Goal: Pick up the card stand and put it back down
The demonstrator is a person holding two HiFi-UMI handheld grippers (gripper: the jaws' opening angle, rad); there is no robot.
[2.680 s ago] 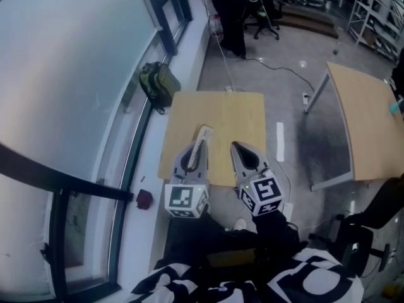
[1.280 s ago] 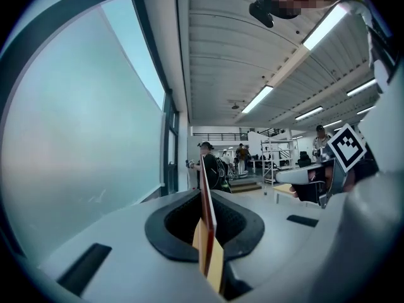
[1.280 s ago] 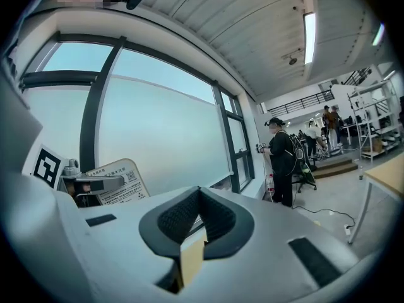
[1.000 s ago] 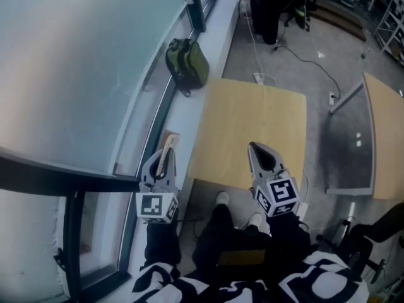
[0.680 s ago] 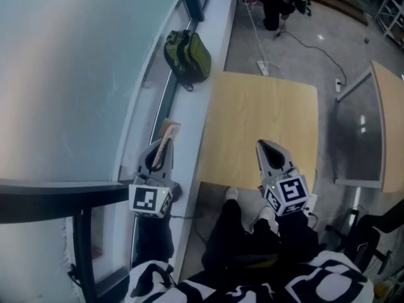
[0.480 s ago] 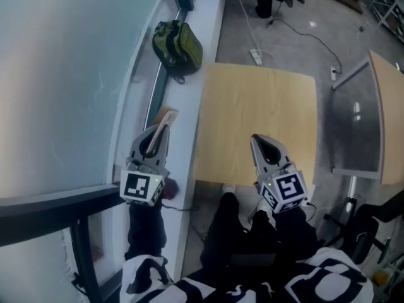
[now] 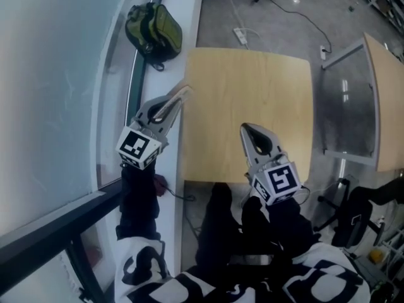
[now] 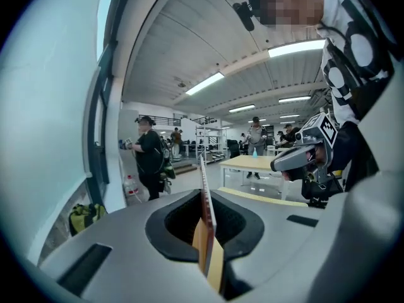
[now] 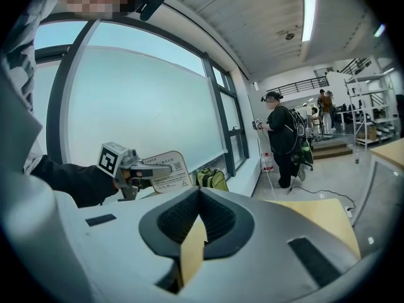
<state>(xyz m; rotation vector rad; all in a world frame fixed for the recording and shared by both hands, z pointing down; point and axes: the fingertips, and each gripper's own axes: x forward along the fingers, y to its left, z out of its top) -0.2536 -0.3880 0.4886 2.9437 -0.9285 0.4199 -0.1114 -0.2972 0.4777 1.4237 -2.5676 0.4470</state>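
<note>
The card stand is a thin pale card with print on it. My left gripper is shut on it and holds it in the air over the left edge of the wooden table. In the left gripper view the card stand shows edge-on between the jaws. From the right gripper view the card stand faces me, sticking out of the left gripper. My right gripper hovers over the table's near part, shut with nothing in it; its jaw tips meet.
A green bag lies on the white sill along the big window. A second table stands at the right, with a chair near it. A cable and power strip lie on the floor. A person stands beyond the table.
My left gripper has swung with the card stand from over the window sill towards the table's left edge and tilted to the right. The right gripper stays over the table's near part.
</note>
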